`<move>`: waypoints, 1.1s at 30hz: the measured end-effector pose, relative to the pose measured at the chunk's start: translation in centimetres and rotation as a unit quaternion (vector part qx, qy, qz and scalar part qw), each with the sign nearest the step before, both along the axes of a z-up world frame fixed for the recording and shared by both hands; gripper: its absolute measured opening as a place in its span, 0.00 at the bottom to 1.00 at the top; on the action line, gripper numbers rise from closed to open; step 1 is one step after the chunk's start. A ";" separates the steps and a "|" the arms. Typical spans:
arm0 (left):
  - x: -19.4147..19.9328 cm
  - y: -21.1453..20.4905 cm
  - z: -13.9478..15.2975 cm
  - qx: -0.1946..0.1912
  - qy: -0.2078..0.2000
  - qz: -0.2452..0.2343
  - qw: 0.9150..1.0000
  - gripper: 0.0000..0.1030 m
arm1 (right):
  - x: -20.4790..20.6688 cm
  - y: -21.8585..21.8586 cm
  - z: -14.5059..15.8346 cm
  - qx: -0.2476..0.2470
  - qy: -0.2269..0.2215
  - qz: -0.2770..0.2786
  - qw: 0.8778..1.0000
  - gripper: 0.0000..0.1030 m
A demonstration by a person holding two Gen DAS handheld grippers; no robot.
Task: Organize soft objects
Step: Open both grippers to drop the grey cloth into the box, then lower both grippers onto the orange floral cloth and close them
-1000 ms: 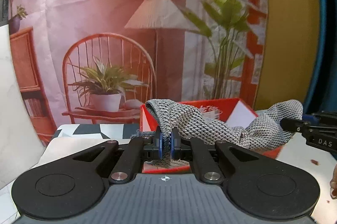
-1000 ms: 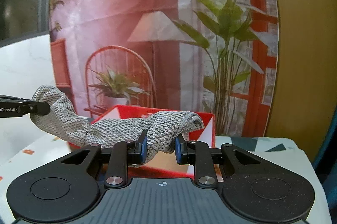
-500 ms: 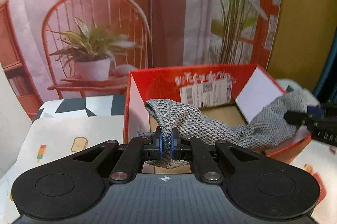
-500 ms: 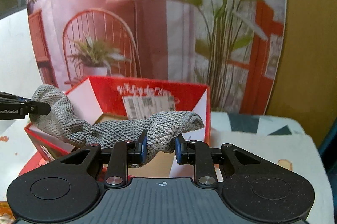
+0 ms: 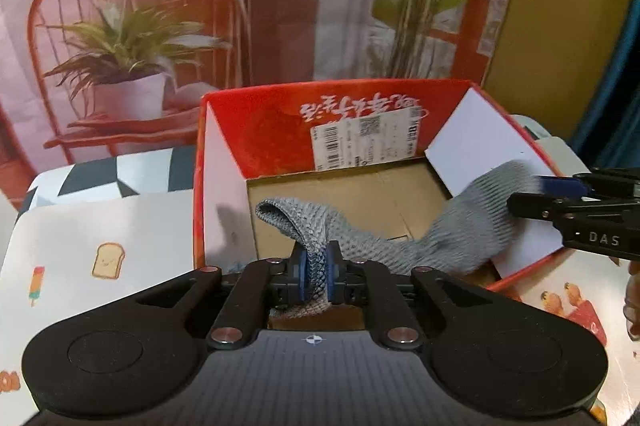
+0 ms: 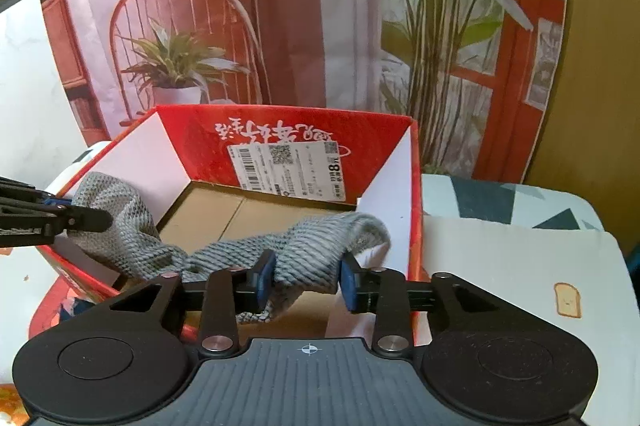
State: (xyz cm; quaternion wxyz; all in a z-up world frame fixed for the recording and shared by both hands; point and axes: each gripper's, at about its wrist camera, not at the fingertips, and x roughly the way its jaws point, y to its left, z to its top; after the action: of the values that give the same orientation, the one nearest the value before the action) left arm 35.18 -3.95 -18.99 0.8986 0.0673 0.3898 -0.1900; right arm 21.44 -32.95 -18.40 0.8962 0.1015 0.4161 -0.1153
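A grey knit cloth [image 5: 360, 240] [image 6: 224, 254] hangs stretched between my two grippers, low over the open red cardboard box [image 5: 276, 133] [image 6: 188, 133]. My left gripper [image 5: 318, 266] pinches one end between its blue pads; its jaws are opening slightly with the cloth still pressed. My right gripper [image 6: 306, 280] has the bunched other end between its pads, which are spreading wider while the cloth still fills the gap. Each gripper shows in the other's view: the right gripper [image 5: 528, 193] at the box's right wall, the left gripper [image 6: 92, 216] at its left wall. The box floor is bare brown cardboard.
The box stands on a white table mat [image 5: 100, 226] [image 6: 520, 266] printed with toast and ice-lolly pictures. A white shipping label [image 5: 364, 141] is stuck on the box's far inner wall. Behind hangs a printed backdrop of a chair, plants and a lamp. A person's fingertips [image 5: 632, 306] show at the right edge.
Both grippers have come forward and down, tilting steeply, so the cloth now hangs inside the box mouth. The right gripper's pads stand wider apart than before.
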 end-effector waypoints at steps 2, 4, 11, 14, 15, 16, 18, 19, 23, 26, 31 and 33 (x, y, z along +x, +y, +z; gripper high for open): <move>-0.2 0.0 0.3 0.003 -0.004 -0.001 1.000 0.30 | -0.3 0.0 0.1 -0.004 0.001 -0.003 1.000 0.37; -0.7 0.2 0.8 0.003 -0.012 -0.001 1.000 0.43 | -0.6 -0.2 0.4 -0.003 0.000 -0.012 1.000 0.44; -2.9 0.3 2.7 0.011 -0.033 -0.011 0.999 0.66 | -3.3 0.6 2.2 0.024 -0.043 -0.024 0.999 0.46; -5.1 1.2 3.6 -0.005 -0.038 -0.004 0.999 0.66 | -4.9 2.0 2.9 0.039 -0.054 -0.017 0.998 0.46; -5.9 1.5 3.8 -0.014 -0.036 -0.001 0.999 0.66 | -5.6 2.6 3.1 0.044 -0.058 -0.013 0.997 0.47; -6.8 1.9 3.8 -0.024 -0.030 0.001 0.999 0.66 | -6.3 3.1 3.3 0.048 -0.060 -0.011 0.997 0.47; -8.6 2.6 3.6 -0.047 -0.014 0.006 0.999 0.66 | -7.6 4.1 3.5 0.059 -0.059 -0.007 0.996 0.48; -9.3 2.9 3.4 -0.056 -0.004 0.009 0.998 0.66 | -8.3 4.7 3.6 0.066 -0.057 -0.007 0.996 0.49; -12.2 4.2 1.5 -0.082 0.034 0.034 0.995 0.66 | -10.7 6.0 3.1 0.098 -0.047 -0.008 0.994 0.50; -13.6 5.1 0.0 -0.100 0.060 0.059 0.991 0.65 | -11.9 7.1 2.4 0.106 -0.032 -0.006 0.994 0.50; -14.6 5.9 -2.2 -0.137 0.105 0.084 0.981 0.65 | -13.1 8.1 1.1 0.122 -0.005 -0.002 0.993 0.50; -14.7 5.9 -2.8 -0.144 0.115 0.093 0.978 0.65 | -13.4 8.3 0.7 0.127 0.001 -0.007 0.992 0.51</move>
State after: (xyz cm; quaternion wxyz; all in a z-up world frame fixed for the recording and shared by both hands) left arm 20.49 1.99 -21.82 0.8619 -0.1217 0.4633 -0.1663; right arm 8.06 -24.68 -17.73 0.8750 0.2174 0.4272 -0.0677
